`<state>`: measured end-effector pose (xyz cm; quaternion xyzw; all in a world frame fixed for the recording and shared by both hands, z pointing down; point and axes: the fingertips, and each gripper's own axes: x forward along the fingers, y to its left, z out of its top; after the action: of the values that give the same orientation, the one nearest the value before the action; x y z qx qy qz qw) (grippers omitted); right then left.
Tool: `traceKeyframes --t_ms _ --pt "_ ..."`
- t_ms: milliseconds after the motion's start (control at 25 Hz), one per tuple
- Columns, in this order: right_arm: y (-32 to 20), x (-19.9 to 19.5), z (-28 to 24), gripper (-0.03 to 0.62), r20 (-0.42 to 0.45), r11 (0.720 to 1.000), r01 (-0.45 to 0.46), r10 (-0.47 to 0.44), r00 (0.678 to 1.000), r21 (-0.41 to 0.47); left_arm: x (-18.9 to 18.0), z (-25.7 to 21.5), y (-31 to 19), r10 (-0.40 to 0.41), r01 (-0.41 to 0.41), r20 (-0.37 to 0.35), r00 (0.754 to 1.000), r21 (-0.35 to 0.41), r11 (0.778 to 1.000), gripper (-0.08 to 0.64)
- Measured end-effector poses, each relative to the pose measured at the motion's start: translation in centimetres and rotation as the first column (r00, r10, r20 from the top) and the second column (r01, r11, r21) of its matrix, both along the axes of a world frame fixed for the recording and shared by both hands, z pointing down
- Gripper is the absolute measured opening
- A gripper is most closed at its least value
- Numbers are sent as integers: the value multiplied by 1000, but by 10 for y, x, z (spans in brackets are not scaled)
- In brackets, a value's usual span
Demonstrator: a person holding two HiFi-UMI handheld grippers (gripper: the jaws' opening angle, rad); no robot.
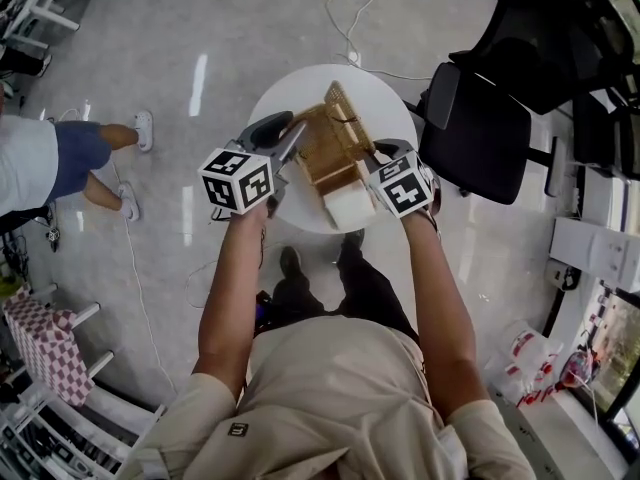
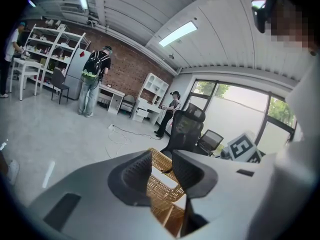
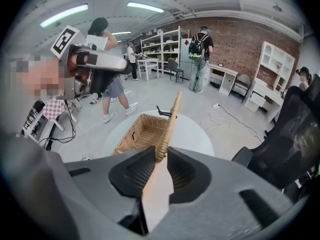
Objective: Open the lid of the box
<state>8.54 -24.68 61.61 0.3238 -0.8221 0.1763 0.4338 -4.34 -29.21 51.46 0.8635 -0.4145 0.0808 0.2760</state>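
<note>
Lid (image 3: 171, 119) is where I look first: it is up off the wicker box (image 3: 142, 131) and stands nearly on edge along the box's right side. I judge the opening mostly done. What looks left is to swing it past upright, or lay it back, and then let go.

My right claw (image 3: 161, 166) is pinching the lid's woven rim, with both pads pressed against it and a pale face of the lid running down between them. My left claw (image 2: 161, 171) is partly closed around wicker on the box's other side. The weave fills the gap between the pads, so I take it as a bracing grip on the box, though I cannot say how firm it is.

From the right gripper view the box's mouth is exposed and the inside looks bare. There is only woven floor and one small dark mark on the near wall that I cannot identify. In the head view a white block shows at the near end of the box. I cannot tell whether it is lining or something inside.

The box sits near the middle of the round white counter (image 1: 385, 98), in front of me. A black office chair (image 1: 475, 128) stands just beside the counter, cables (image 1: 350, 13) trail over the floor beyond it, and a person (image 1: 60, 163) stands well apart.
</note>
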Motion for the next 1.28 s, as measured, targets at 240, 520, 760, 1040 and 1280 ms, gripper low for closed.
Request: traceKeyframes --t_ms 240,520,760,1040,1280 --pt "-4 10 1 75 -14 999 -37 36 999 -17 -11 -20 5 -4 4 15 1000 28 1000 118" --pt "-10 23 3 86 -58 998 -65 63 996 -25 -24 -45 11 -7 4 33 999 67 998 114" --pt "-15 32 5 91 -80 997 -63 60 995 -41 -32 -66 15 -8 3 51 999 105 994 106" --pt "-22 37 6 97 -106 995 -82 76 991 -58 -45 -99 19 -1 -14 89 996 162 987 85" --pt "-34 50 -3 82 -122 992 -122 119 985 -17 -52 -128 26 7 -36 124 992 227 973 66"
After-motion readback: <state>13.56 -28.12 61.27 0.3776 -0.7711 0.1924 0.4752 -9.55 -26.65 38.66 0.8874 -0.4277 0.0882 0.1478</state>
